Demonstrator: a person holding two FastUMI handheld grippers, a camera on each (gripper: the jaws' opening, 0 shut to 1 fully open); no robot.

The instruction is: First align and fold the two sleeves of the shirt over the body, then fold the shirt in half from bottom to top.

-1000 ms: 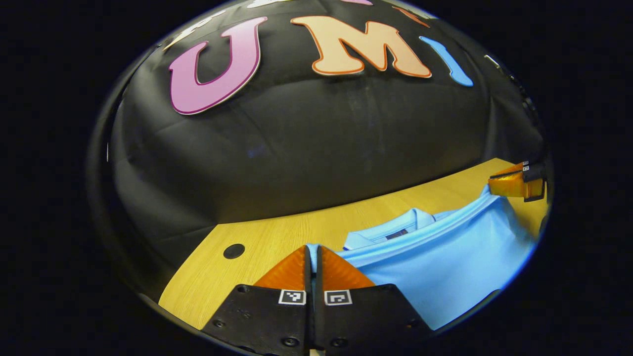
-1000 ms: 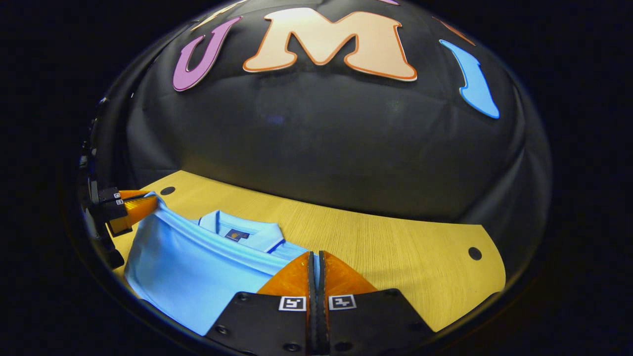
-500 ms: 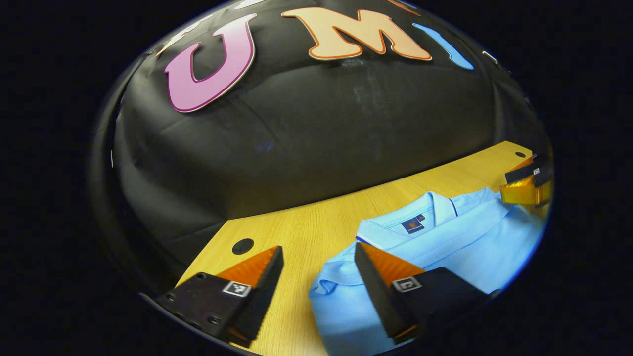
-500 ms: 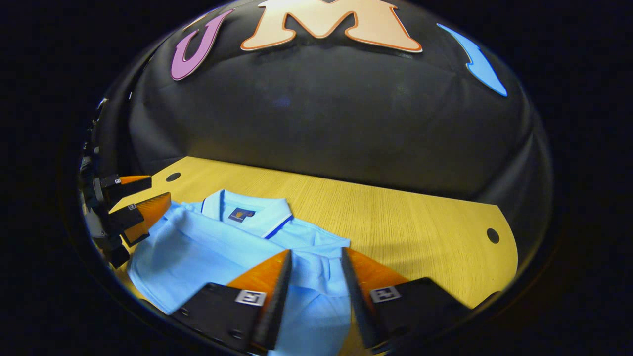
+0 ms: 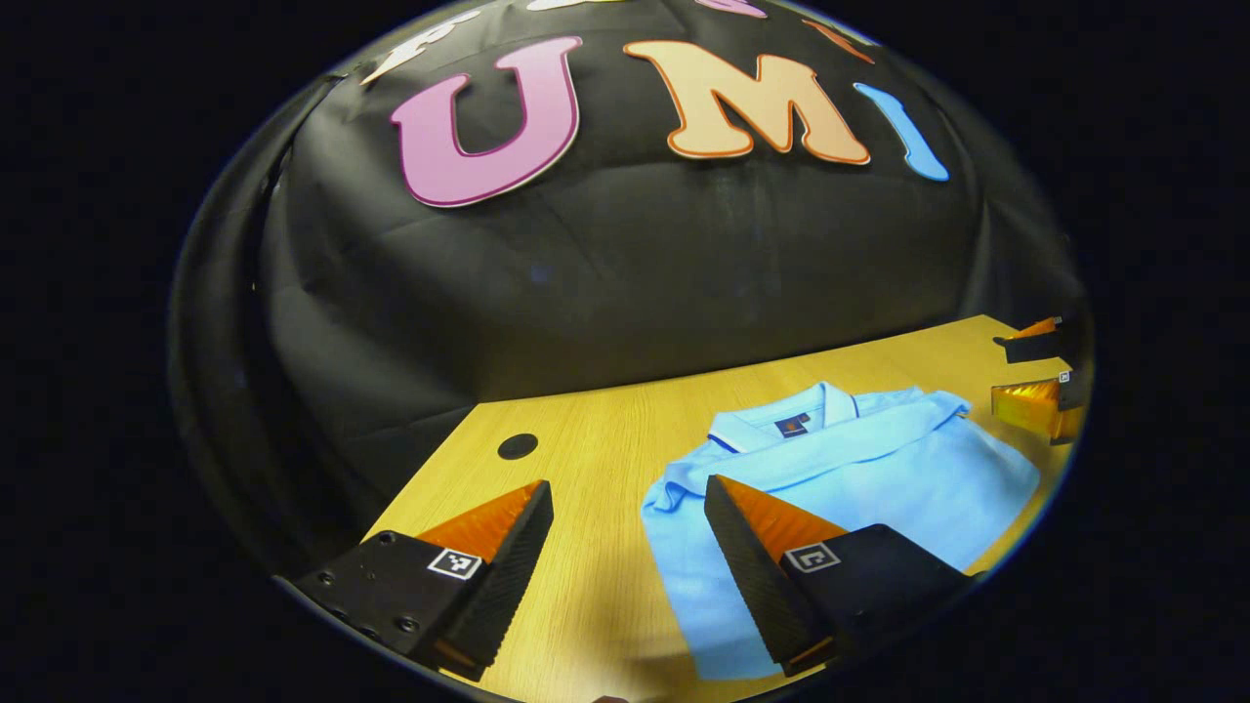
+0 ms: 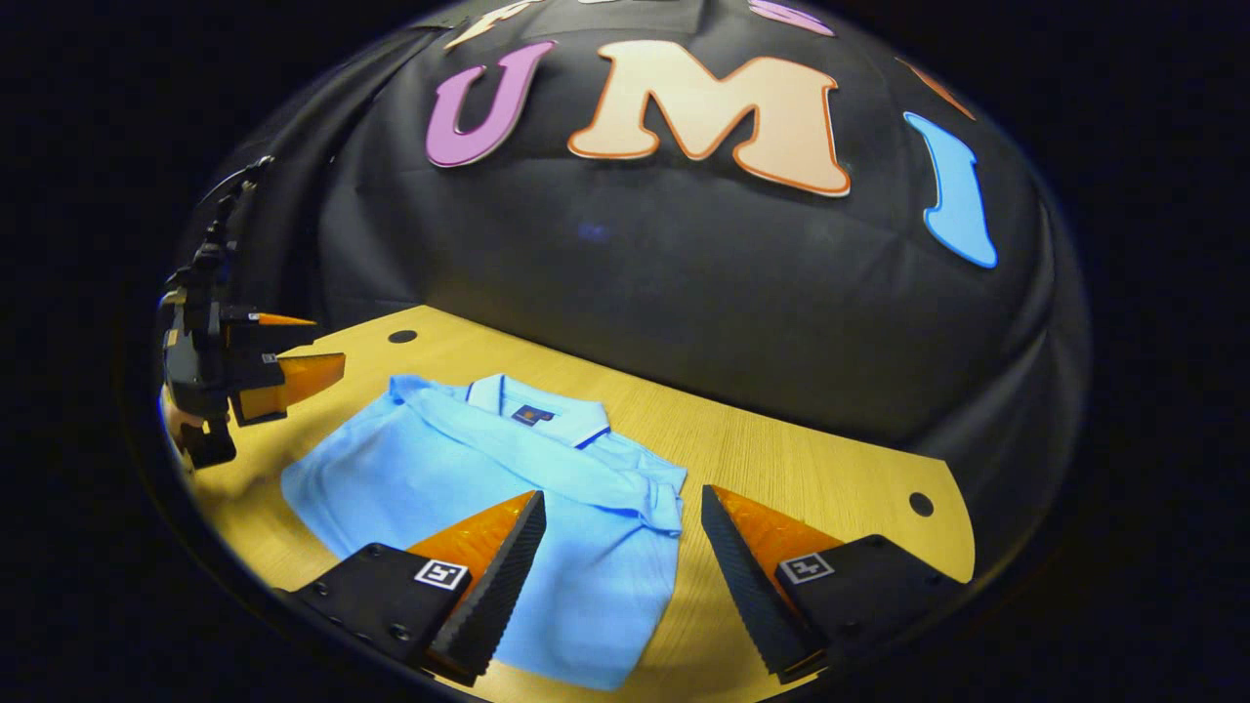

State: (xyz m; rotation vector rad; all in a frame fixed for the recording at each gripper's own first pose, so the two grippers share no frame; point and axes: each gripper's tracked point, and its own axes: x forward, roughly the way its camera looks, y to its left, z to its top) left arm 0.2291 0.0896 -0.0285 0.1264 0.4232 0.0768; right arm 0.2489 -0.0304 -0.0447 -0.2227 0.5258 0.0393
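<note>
Now folded bottom to top, the blue shirt [image 6: 488,488] lies flat on the table [image 6: 801,469]; left gripper [image 5: 625,547] and right gripper [image 6: 620,557] hover spread and empty, task seemingly complete.

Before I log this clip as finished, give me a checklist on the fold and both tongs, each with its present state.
1. Left tongs open, off the cloth: ok.
2. Right tongs open, holding nothing: ok.
3. Shirt lies folded on the table, bottom edge brought up near the collar: ok.
4. Sleeves tucked inside the fold: cannot tell, the top layer covers them.
5. Edges aligned: not ok, the corner nearest the right tongs bunches and overhangs.
6. Shirt wholly on the table: ok.
</note>
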